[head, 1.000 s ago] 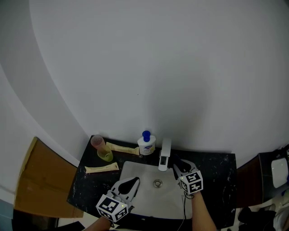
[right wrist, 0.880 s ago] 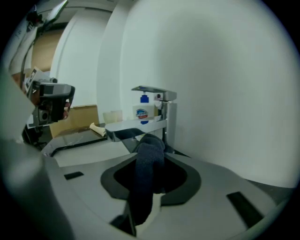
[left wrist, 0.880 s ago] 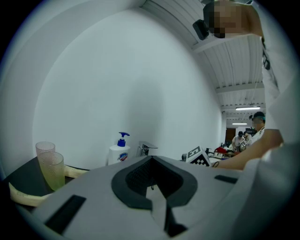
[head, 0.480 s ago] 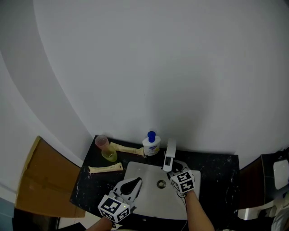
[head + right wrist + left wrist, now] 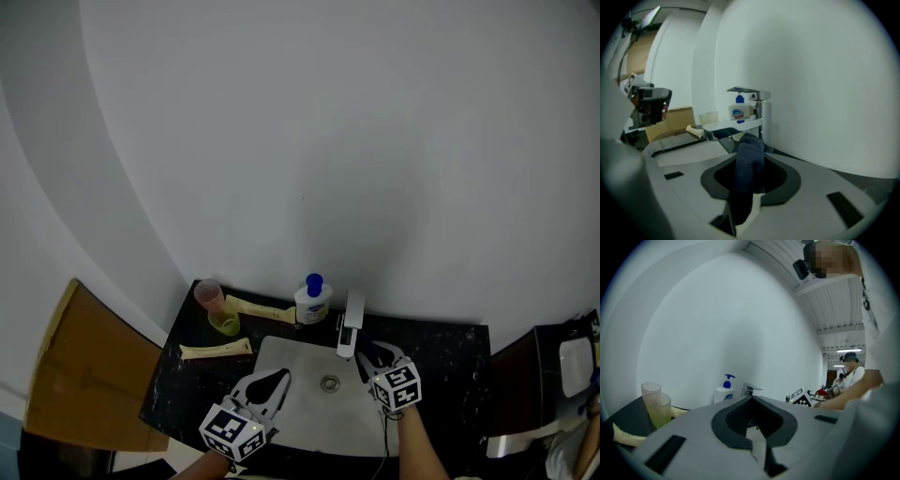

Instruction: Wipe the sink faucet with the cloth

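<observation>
Cloth (image 5: pixel 749 171), dark blue and bunched, is clenched between the jaws of the right tool (image 5: pixel 368 353), at lower centre-right of the head view, just beside the foot of the faucet (image 5: pixel 349 322). I cannot tell whether the two touch. The left tool (image 5: pixel 277 378) hangs over the lower left part of the white sink (image 5: pixel 305 417), its jaws pressed together. A soap bottle (image 5: pixel 310 300) stands on the dark desk (image 5: pixel 441 352), just left of the faucet.

The right gripper (image 5: pixel 373 356), clamped on the dark blue knitted cloth (image 5: pixel 749 174), has drawn back rightward from the boxy chrome sink faucet (image 5: pixel 350 326), which it had neared half a second ago. It now sits just beside the faucet again, much as a second ago.
</observation>
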{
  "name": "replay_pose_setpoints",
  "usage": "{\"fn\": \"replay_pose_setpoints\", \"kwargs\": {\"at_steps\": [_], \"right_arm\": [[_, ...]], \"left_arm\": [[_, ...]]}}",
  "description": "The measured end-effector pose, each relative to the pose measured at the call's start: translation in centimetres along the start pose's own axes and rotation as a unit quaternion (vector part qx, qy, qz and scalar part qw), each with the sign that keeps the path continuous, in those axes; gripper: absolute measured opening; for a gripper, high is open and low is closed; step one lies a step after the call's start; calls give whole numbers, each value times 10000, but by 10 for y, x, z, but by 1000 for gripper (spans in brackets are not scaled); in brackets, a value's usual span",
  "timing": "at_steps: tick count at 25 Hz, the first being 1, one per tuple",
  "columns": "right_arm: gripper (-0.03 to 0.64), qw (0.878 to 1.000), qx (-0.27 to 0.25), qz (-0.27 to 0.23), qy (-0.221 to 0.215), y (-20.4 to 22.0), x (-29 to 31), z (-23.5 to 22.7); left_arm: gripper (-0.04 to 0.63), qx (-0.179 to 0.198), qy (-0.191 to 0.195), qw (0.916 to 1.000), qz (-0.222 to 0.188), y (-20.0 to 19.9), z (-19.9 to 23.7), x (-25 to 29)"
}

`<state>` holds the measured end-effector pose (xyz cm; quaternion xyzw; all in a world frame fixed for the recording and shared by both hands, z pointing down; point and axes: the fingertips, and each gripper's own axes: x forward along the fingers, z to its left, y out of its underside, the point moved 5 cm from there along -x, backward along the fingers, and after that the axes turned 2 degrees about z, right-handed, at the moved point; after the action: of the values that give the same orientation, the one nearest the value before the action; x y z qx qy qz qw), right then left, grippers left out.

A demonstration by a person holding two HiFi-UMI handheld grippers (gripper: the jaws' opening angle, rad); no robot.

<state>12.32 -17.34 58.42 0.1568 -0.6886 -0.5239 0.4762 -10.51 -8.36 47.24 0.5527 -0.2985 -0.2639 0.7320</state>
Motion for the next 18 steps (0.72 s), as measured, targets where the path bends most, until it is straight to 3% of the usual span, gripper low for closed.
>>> {"fn": "replay_pose_setpoints", "kwargs": {"at_steps": [4, 7, 9, 14, 18], "right_arm": [[114, 9985, -158, 75, -525, -5, 25, 31], [114, 9983, -131, 91, -554, -10, 38, 34], [114, 9995, -13, 17, -302, -13, 41, 24], [114, 9940, 554, -244, 911, -6, 14, -33], [114, 9931, 722, -274, 878, 3, -8, -44]], "left_arm": [[-2, 22, 103, 9999, -48, -3, -4, 3], [-2, 67, 167, 9998, -51, -5, -6, 5], [-2, 69, 175, 9998, -42, -5, -5, 6], [-2, 37, 165, 9999, -35, -2, -2, 6], [-2, -15, 96, 10000, 6, 1, 3, 4]]}}
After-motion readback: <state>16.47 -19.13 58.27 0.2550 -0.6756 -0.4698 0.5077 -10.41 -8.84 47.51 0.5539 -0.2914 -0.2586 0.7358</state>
